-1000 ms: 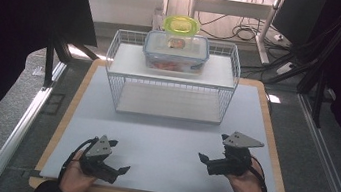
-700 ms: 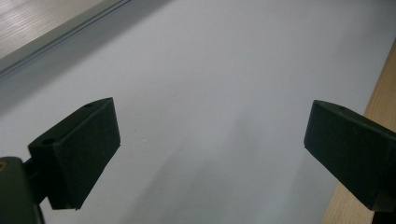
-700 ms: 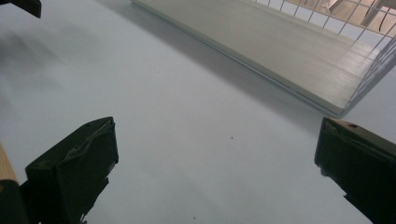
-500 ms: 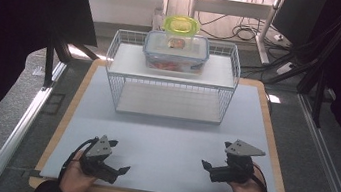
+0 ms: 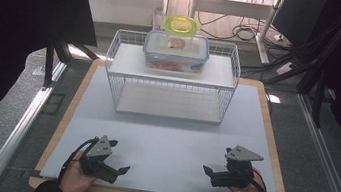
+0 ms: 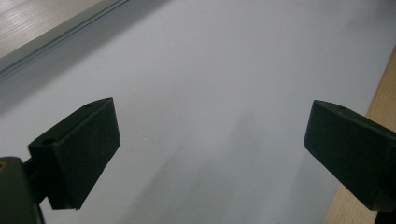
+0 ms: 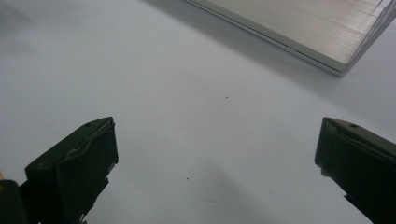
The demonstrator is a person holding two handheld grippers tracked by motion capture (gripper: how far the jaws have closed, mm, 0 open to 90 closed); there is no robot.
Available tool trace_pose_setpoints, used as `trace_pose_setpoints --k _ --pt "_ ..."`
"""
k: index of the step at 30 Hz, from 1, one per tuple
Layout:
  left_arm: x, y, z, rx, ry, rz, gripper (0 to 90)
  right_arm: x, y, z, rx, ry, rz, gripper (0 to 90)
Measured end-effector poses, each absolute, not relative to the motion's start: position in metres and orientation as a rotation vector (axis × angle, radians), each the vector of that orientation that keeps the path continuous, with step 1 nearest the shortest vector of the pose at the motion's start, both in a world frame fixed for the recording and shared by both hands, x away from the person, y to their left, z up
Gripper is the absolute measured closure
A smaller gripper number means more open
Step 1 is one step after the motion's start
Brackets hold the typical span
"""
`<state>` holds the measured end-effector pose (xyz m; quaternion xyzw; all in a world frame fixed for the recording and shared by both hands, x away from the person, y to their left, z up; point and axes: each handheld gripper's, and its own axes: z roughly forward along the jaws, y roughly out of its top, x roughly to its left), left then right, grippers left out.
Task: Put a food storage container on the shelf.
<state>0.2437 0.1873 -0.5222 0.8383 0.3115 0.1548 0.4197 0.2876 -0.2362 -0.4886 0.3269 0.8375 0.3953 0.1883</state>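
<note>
Both grippers rest low at the near edge of the pale grey mat (image 5: pixel 167 141), the left gripper (image 5: pixel 120 171) at the near left corner and the right gripper (image 5: pixel 208 171) at the near right. Each has its jaws spread wide with nothing between them but bare mat. Well apart from both, at the far side of the mat, a white wire shelf rack (image 5: pixel 170 83) carries on its top shelf a clear blue-rimmed food container (image 5: pixel 176 52), with a lime-green lidded tub (image 5: pixel 182 25) on top of it.
</note>
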Motion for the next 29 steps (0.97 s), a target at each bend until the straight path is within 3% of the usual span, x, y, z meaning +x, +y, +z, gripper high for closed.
trace_pose_setpoints --k 29 --pt "0.245 0.186 -0.524 2.121 0.782 0.387 3.2 0.29 -0.243 -0.516 1.015 2.445 0.988 0.0"
